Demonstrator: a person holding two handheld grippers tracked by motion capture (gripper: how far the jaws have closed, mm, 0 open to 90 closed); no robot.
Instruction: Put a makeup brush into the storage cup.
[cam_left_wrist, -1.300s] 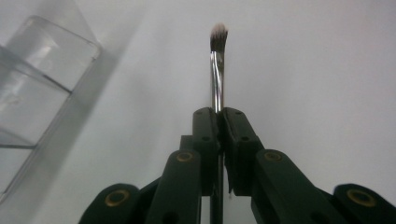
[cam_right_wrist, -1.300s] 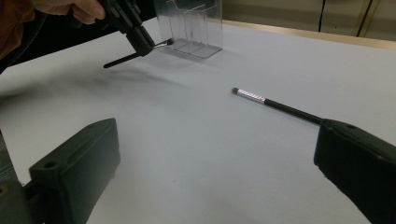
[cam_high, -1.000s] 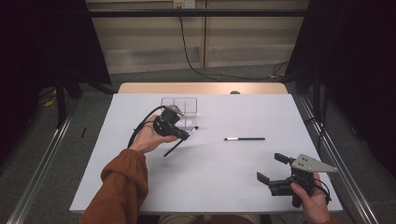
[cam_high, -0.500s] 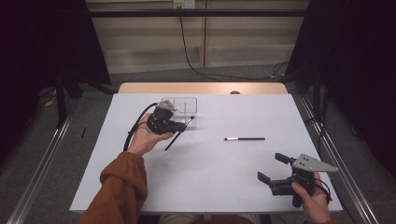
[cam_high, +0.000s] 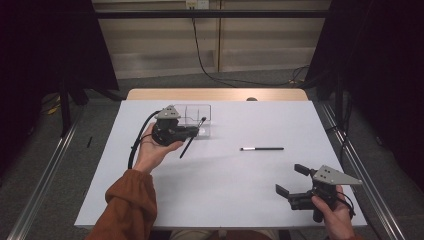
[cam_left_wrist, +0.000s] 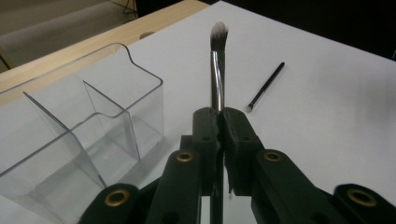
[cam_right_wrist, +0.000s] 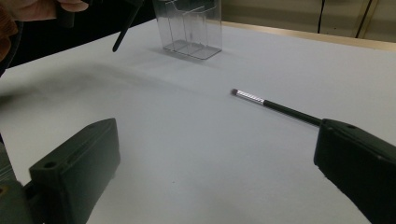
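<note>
Left gripper (cam_high: 192, 131) up off the table (cam_high: 225, 190), held in the person's left hand (cam_high: 152, 150), far-left part of the white surface in the high view. Jaws clamped on a makeup brush (cam_left_wrist: 217, 70); grip sits on the handle, roughly mid-length. In the left gripper view the metal ferrule and pale bristle tip stick up past the jaws. In the high view the dark handle end slants down toward the person, clear of the table.

Clear organizer (cam_high: 197, 117) stands on the table near its far edge, touching or just behind the left gripper in the high view. In the left gripper view its open compartments, split by clear dividers, lie just left of the jaws. Brush is beside the organizer, not in any compartment.

Second brush (cam_high: 262, 148) lies flat on the table, about centre, well apart from both grippers. Light tip points toward the person's left.

Right gripper (cam_high: 291, 180) low at the near-right corner, in the right hand (cam_high: 335, 215). Jaws stand wide apart, nothing between them; the right gripper view shows bare table in the gap, second brush lying beyond, its handle end hidden behind the right-hand jaw.

Orange sleeve (cam_high: 127, 210) on the left forearm.
</note>
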